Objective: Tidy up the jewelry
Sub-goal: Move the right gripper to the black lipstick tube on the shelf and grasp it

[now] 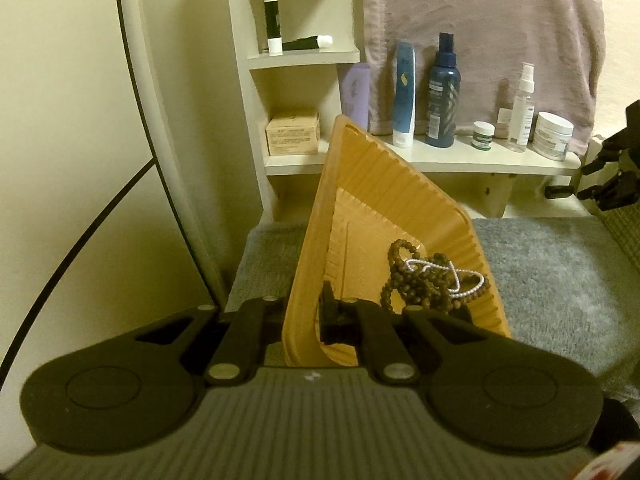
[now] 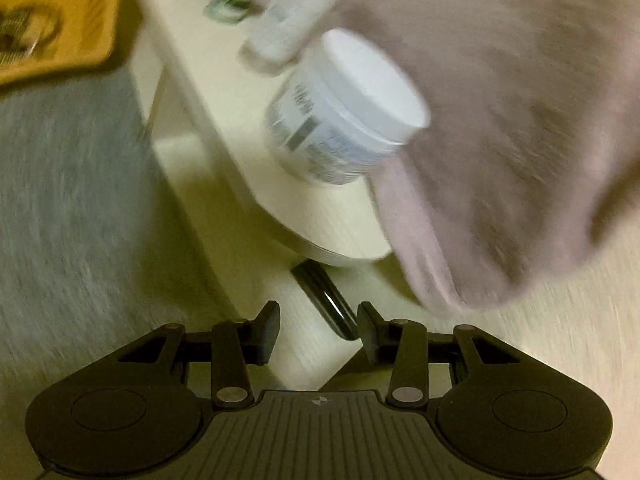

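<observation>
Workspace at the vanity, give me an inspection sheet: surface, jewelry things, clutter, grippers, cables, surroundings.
Surface: grey mat below a cream shelf.
Job's things: wooden tray, tilted, holding brown bead strands and a white bead chain.
Clutter: bottles and white jar on the shelf; dark pen-like object below.
Grippers: left gripper clamps the tray's rim; right gripper open, empty.
Cables: nothing seen.
Surroundings: hanging towel, mirror.

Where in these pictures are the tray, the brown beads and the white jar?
tray (image 1: pixel 384 184): left wrist view, on its ribbed inner wall.
brown beads (image 1: pixel 424 280): left wrist view, on the middle of the heap in the tray.
white jar (image 2: pixel 372 80): right wrist view, on its lid.
</observation>
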`<action>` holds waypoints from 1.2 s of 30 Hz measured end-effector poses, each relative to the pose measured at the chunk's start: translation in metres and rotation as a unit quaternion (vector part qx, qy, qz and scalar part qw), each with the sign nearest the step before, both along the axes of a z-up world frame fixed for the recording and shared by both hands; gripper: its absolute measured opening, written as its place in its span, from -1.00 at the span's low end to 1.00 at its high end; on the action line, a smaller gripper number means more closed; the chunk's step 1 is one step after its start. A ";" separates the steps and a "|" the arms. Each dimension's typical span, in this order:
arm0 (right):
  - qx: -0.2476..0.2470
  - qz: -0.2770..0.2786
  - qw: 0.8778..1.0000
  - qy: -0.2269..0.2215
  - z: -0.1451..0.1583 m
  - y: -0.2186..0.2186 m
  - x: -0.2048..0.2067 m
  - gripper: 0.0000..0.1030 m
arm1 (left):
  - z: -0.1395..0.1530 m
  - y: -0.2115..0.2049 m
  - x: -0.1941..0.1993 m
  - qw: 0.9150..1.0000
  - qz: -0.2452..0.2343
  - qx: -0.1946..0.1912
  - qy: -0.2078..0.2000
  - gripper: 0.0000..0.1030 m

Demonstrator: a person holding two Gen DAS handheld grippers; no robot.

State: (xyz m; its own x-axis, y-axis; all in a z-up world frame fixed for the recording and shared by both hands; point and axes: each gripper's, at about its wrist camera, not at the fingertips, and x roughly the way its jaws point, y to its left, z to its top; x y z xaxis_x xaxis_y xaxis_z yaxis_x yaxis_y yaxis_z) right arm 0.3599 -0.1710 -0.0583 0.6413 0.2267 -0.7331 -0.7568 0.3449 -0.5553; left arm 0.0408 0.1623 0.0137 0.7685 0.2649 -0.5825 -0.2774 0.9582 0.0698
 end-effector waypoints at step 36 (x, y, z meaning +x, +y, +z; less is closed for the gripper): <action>-0.148 0.072 0.985 0.046 -0.009 0.000 0.031 -0.63 | 0.003 0.006 0.010 1.000 0.012 -0.011 0.010 -0.86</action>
State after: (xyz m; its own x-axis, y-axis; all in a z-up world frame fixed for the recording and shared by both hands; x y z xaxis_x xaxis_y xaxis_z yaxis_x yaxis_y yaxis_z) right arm 0.3914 -0.1707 -0.0670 0.5453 0.0768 -0.8347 -0.8382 0.0634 -0.5417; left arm 0.0507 0.1679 0.0169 0.7506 0.2709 -0.6027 -0.2997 0.9525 0.0549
